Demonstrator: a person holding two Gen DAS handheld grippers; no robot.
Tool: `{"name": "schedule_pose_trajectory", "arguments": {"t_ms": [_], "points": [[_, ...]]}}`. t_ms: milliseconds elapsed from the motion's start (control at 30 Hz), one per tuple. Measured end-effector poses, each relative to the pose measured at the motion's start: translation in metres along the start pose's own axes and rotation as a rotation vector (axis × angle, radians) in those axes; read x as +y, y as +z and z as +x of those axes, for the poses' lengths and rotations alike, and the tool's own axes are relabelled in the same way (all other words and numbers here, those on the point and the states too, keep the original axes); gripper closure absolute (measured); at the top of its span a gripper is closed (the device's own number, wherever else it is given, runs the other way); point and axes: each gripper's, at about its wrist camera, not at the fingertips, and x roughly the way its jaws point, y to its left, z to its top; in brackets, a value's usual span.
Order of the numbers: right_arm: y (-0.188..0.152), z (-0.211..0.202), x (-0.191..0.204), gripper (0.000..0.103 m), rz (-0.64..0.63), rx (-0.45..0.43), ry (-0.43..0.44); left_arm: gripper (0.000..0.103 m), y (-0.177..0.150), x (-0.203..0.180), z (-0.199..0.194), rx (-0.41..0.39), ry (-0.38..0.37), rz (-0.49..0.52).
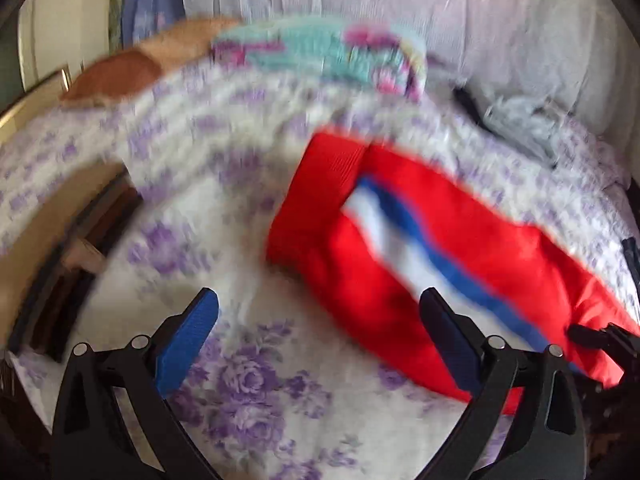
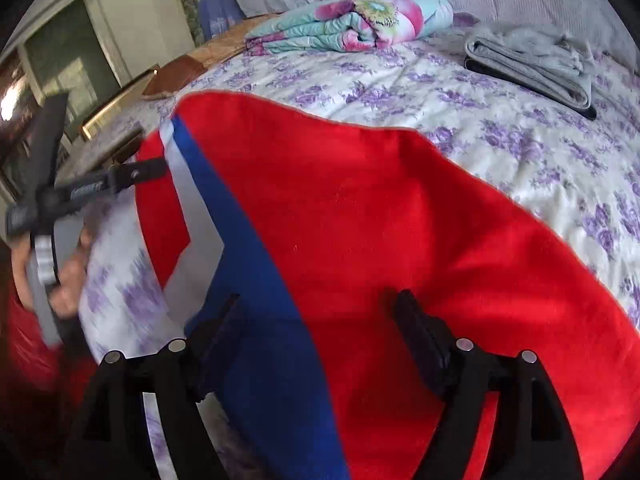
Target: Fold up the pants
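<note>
The right gripper (image 2: 316,316) has its jaws spread apart above the red pants (image 2: 400,240), with nothing pinched between them, and the left gripper (image 1: 320,312) likewise stands wide open over the floral bedsheet (image 1: 248,380) at the near edge of the garment. The pants, with a white and blue side stripe (image 2: 240,216), lie flat on the bed, the ribbed cuff (image 1: 332,160) at the far end in the left wrist view. Beyond them sit a rolled floral quilt (image 2: 352,20) and a folded grey garment (image 2: 532,64), well apart from the pants.
</note>
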Motion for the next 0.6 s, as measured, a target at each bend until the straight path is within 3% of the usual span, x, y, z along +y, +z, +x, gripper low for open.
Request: {"name": "schedule_pose_trajectory", "arguments": {"t_ms": [67,167,233,433,600], "points": [[-0.002,-0.016,-0.001,0.025,0.044,-0.027,-0.012,0.004,-0.002,0.008,0.002,-0.001,-0.047,-0.050],[-0.024,-0.073,-0.022,0.017,0.190,-0.210,0.067,0.004,-0.007,0.013,-0.001,-0.016,-0.072,-0.060],[-0.055,-0.113,-0.041,0.010,0.308,-0.307,0.038,0.004,-0.011,0.015,-0.004,-0.040,-0.091,-0.066],[-0.167,-0.188,-0.115,0.010,0.718,-0.327,-0.015,0.004,-0.012,0.020,-0.005,-0.052,-0.114,-0.089],[-0.235,-0.216,-0.168,0.010,1.018,-0.445,-0.004,0.004,-0.013,0.021,-0.006,-0.057,-0.117,-0.086]]}}
